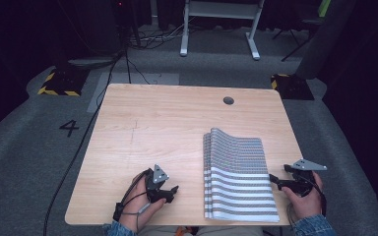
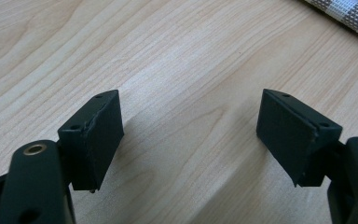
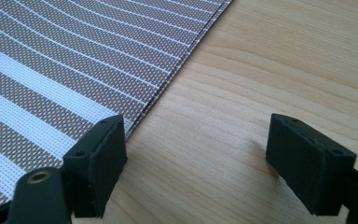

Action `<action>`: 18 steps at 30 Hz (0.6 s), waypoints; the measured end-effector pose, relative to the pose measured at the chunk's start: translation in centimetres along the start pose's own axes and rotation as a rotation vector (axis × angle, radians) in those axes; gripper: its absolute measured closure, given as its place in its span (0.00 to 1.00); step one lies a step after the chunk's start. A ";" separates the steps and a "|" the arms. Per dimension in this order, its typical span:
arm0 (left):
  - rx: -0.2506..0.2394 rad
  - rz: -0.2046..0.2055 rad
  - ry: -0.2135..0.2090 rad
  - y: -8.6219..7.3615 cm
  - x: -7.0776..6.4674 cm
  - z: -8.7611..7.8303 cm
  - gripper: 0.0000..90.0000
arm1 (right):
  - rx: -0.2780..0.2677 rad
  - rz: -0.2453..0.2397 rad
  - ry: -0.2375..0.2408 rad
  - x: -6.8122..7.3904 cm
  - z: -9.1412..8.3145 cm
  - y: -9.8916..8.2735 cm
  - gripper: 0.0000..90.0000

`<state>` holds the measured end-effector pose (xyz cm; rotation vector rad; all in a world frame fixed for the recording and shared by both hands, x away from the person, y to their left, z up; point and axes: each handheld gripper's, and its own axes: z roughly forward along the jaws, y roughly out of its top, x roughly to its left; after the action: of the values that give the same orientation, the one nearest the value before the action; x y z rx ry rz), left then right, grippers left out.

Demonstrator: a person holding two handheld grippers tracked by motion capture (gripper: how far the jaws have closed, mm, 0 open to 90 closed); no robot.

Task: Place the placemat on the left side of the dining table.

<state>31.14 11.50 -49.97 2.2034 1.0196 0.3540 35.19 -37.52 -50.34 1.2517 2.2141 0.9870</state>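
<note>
On the desk's (image 1: 167,123) right half I see the striped placemat stack (image 1: 238,172), far edge curling up. Right gripper (image 1: 275,181) sits just beside its right edge, jaws spread, empty. Left gripper (image 1: 173,192) rests near the front edge, left of the stack, jaws spread over bare wood. Grey carpet (image 1: 24,147) around, cables (image 1: 78,142) trailing, dark room behind.

A stack of woven mats (image 1: 238,177) is lying on the table's (image 1: 152,123) right half, reaching its near edge. The left gripper (image 1: 173,191) is sitting left of the stack, apart from it, near the front edge. The right gripper (image 1: 273,180) is sitting at the stack's right edge. A cable hole (image 1: 228,100) is lying behind the stack, near the far edge.
</note>
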 end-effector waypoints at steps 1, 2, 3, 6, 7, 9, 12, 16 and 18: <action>0.017 -0.005 -0.008 0.1 0.0 -0.1 0.27 | -0.001 -0.001 0.001 0.0 0.0 0.0 0.23; 0.035 -0.032 -0.019 0.3 -0.1 -0.4 0.30 | -0.001 -0.001 0.001 0.0 0.0 0.0 0.23; 0.033 -0.036 -0.025 0.5 0.0 -0.5 0.33 | -0.001 -0.002 0.001 0.0 0.0 0.0 0.23; 0.006 -0.049 -0.039 1.1 -0.4 -1.3 0.34 | -0.001 -0.003 0.001 0.0 0.0 0.0 0.24; -0.004 -0.044 -0.044 1.4 -0.5 -1.6 0.35 | -0.004 0.005 0.004 0.1 0.0 0.0 0.24; -0.025 -0.031 -0.043 2.0 -0.8 -2.2 0.35 | -0.004 0.006 0.007 0.1 0.0 0.0 0.24; -0.052 -0.010 -0.068 3.0 -1.4 -2.7 0.36 | -0.001 0.000 0.004 0.0 0.0 0.0 0.24; -0.096 -0.006 -0.110 4.3 -2.2 -3.1 0.37 | -0.002 0.001 0.006 0.0 0.0 0.0 0.24; -0.123 -0.014 -0.142 5.1 -2.6 -2.8 0.38 | 0.000 0.000 0.004 0.0 0.0 0.0 0.24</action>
<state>30.97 8.50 -44.41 2.0789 0.9116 0.2437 35.14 -37.50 -50.32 1.2506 2.2169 0.9907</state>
